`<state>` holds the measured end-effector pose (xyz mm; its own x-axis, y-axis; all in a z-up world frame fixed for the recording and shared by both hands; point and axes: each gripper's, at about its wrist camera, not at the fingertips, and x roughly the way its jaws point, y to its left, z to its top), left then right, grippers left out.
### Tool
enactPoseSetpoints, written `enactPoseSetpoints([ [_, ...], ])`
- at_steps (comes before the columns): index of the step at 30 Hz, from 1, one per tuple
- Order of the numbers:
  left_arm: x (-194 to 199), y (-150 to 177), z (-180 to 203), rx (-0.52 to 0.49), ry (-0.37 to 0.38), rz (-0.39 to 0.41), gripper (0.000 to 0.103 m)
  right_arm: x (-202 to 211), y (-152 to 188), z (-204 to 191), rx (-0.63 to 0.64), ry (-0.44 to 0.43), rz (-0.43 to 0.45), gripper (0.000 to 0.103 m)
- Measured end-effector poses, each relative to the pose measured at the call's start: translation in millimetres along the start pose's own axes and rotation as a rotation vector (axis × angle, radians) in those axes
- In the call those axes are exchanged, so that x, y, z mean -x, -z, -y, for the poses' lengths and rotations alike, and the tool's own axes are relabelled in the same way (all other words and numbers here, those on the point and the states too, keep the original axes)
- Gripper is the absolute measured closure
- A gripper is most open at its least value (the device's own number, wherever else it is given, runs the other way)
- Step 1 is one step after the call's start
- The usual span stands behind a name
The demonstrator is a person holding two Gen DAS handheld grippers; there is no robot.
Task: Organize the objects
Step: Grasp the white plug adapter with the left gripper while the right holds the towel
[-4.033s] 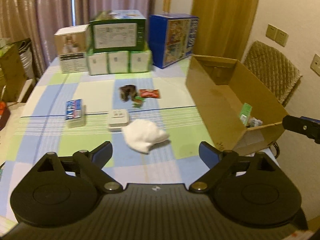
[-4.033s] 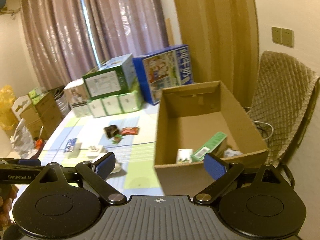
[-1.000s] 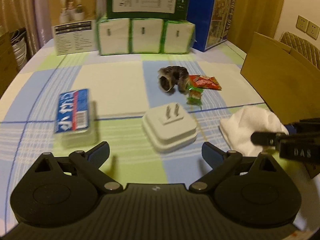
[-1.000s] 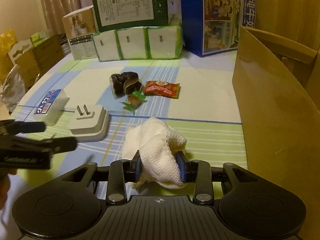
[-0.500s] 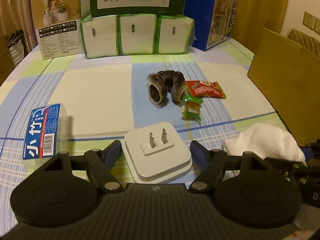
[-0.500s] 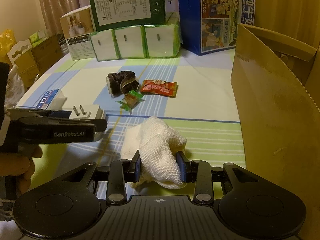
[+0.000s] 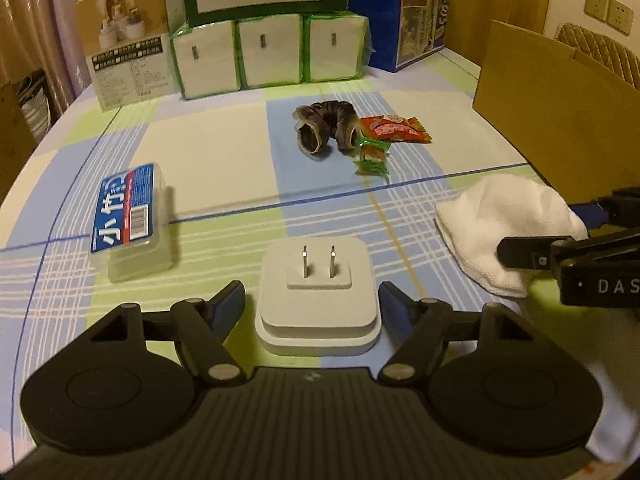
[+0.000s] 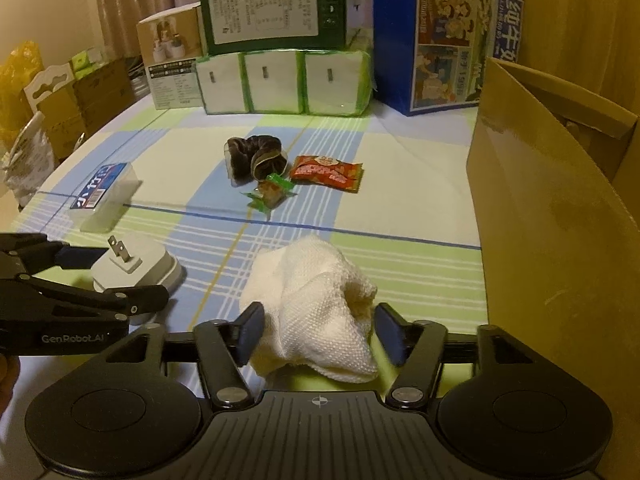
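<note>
Nearest, right gripper [image 8: 318,332]: jaws parted around the white cloth [image 8: 316,312], pads just beside its flanks, no firm pinch evident; cloth resting on the checked tablecloth [image 8: 400,208]. To the left, left gripper [image 7: 312,304]: wide open, straddling the white plug adapter [image 7: 318,280], prongs up, nothing held. Best done by closing squarely on the adapter's flat sides, low on the body, clear of the prongs. Farther: toothpick box [image 7: 126,220], dark scrunchie [image 7: 326,128], snack packets [image 7: 394,130]. Far right, cardboard box [image 8: 552,216], the likely destination.
</note>
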<state>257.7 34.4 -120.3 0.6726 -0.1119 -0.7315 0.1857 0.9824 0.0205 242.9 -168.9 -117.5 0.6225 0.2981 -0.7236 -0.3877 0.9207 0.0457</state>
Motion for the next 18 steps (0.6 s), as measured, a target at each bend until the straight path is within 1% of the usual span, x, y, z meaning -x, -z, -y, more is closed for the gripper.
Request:
enactPoseSetpoints([
  [2,-0.9,-0.9,0.8,0.000,0.013,-0.001,0.035,-2.4,-1.3,0.0,-0.001,-0.002,-0.001,0.042],
  [3,-1.4,-0.8,0.9,0.002,0.018,0.000,0.043,-3.6,-1.9,-0.2,-0.001,-0.003,-0.001,0.042],
  [9,-2.0,0.4,2.8,-0.026,0.017,0.005,0.043,-10.9,-3.5,-4.2,0.040,0.001,-0.002,0.040],
  [15,1.6,3.2,4.5,-0.019,0.027,0.000,0.043,-12.8,-2.5,-9.5,0.085,0.022,-0.006,0.040],
  [17,2.5,4.0,5.5,-0.020,0.030,0.000,0.043,-12.3,-3.0,-9.2,0.072,0.019,-0.013,0.042],
  [18,2.9,4.5,6.1,-0.021,0.033,0.001,0.043,-12.1,-3.6,-8.8,0.062,0.018,-0.016,0.047],
])
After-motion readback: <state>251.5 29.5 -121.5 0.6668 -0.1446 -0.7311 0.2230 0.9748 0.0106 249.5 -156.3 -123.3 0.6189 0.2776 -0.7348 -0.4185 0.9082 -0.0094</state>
